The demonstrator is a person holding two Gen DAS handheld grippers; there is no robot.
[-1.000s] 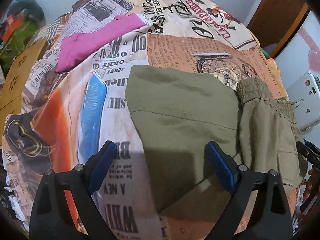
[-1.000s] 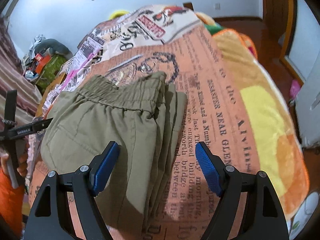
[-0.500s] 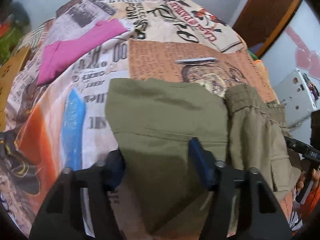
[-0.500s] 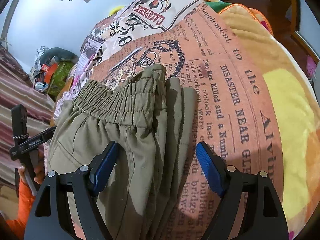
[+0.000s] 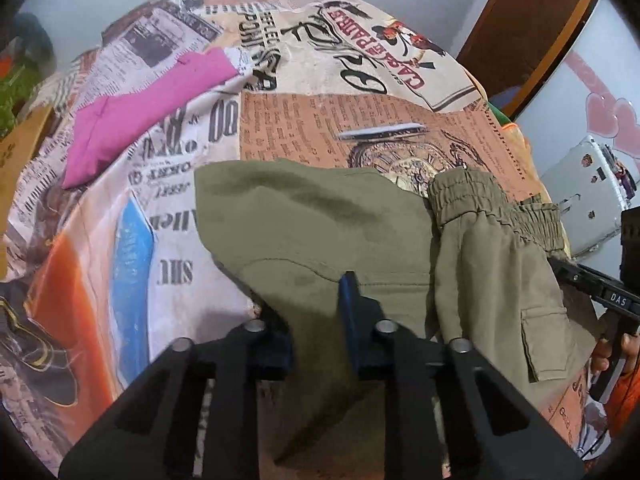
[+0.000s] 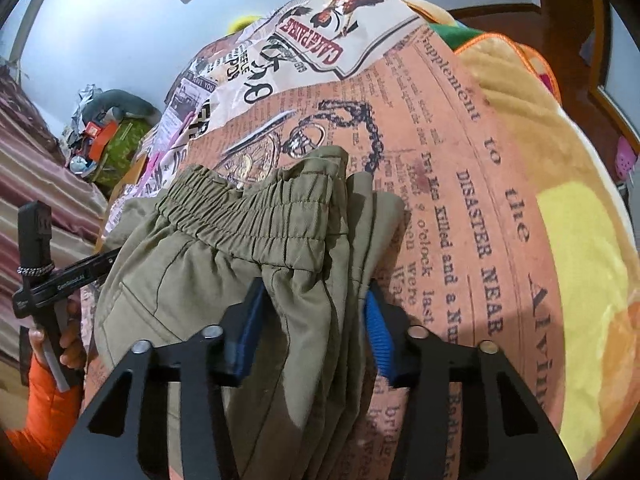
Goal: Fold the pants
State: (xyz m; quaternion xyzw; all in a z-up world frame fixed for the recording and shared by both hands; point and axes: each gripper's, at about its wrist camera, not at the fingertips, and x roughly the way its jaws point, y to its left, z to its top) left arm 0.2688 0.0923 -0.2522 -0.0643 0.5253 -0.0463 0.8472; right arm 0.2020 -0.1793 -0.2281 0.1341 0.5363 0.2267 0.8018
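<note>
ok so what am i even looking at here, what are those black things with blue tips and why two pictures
Those are two handheld grasping tools; a person holds one in each hand, with a wide-angle camera on each looking along its two fingers. One picture comes from the left tool, the other from the right tool. Both are closed on the olive pants, partly folded on a bed cover printed like old newspapers. The right tool grips just below the elastic waistband. A pink cloth lies further back.
</note>
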